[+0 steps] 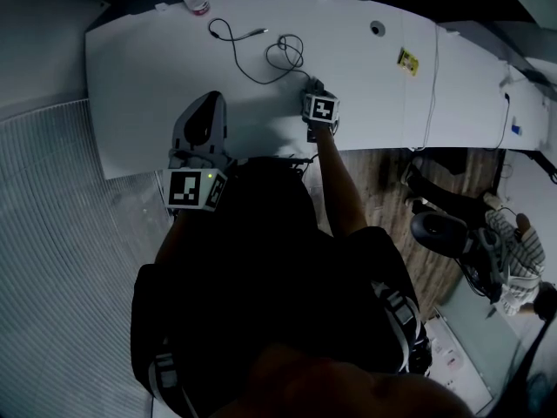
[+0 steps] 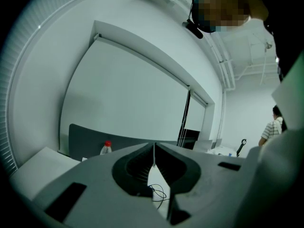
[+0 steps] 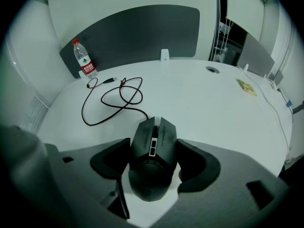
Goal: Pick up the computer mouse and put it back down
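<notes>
Right arm stretched forward, the right gripper (image 1: 313,89) clamps the mouse (image 3: 153,148) on the table (image 1: 374,85); the left gripper (image 2: 154,151) (tilted upward) is closed and empty.

legible text: none | clear plastic bottle with red cap (image 3: 84,57), far left corner of white table (image 1: 157,68): red label, print too small to read | small yellow sticker (image 1: 407,60), table's right part: print blurred | cubes on left gripper (image 1: 209,101) and right gripper (image 1: 313,85): black-and-white square patterns, no letters
</notes>
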Demonstrator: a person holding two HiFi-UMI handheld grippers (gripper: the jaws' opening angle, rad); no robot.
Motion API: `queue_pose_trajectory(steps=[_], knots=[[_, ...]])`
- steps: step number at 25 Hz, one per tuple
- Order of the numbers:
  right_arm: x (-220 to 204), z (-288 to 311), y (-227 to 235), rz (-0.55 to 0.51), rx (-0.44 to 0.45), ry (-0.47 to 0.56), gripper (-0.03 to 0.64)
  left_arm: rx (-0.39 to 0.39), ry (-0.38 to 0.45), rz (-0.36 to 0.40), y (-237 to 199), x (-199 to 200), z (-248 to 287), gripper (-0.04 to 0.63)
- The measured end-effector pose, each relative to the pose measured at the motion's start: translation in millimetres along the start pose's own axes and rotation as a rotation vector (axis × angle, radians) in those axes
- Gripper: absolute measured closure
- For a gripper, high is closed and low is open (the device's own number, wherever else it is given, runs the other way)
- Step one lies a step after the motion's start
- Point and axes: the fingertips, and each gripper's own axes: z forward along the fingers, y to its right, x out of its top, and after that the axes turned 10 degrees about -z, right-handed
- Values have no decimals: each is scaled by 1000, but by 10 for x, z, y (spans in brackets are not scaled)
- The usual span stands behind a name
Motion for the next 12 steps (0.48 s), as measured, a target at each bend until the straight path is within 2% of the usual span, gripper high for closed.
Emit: queue_pose_trajectory(steps=[12], knots=[[-52, -132, -4, 9, 9, -19, 308, -16, 12, -9, 6, 46, -83, 584]])
